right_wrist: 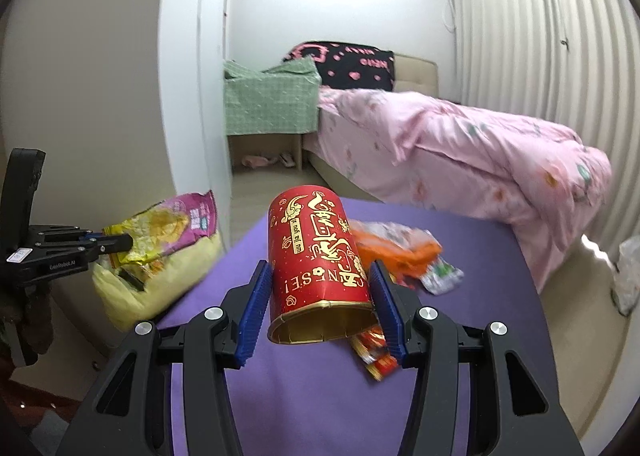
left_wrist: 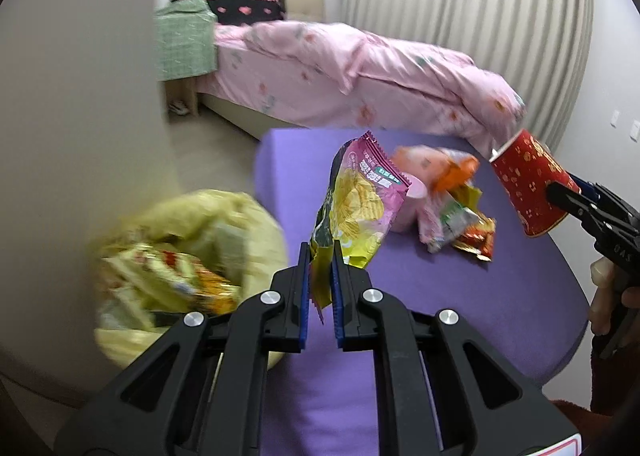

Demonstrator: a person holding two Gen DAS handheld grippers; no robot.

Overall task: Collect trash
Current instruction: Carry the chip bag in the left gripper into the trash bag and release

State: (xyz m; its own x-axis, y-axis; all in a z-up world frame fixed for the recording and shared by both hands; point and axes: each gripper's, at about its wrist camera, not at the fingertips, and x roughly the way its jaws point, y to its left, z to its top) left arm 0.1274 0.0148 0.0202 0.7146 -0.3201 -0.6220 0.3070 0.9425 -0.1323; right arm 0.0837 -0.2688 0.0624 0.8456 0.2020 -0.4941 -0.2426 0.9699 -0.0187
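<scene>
Holding left tool [left_wrist: 321,256]: clamped on chip bag [left_wrist: 356,207] — at 12 o'clock, above purple counter [left_wrist: 460,296].
Right tool [right_wrist: 318,296]: clamped on red cup [right_wrist: 316,260] — yellow trash bag [right_wrist: 160,284] at 9 o'clock.

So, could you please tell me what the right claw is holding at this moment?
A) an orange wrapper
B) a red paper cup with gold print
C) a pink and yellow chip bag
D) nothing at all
B: the right claw has its blue pads pressed on both sides of the red paper cup, lifted above the purple table, while the left claw grips the chip bag.
</scene>
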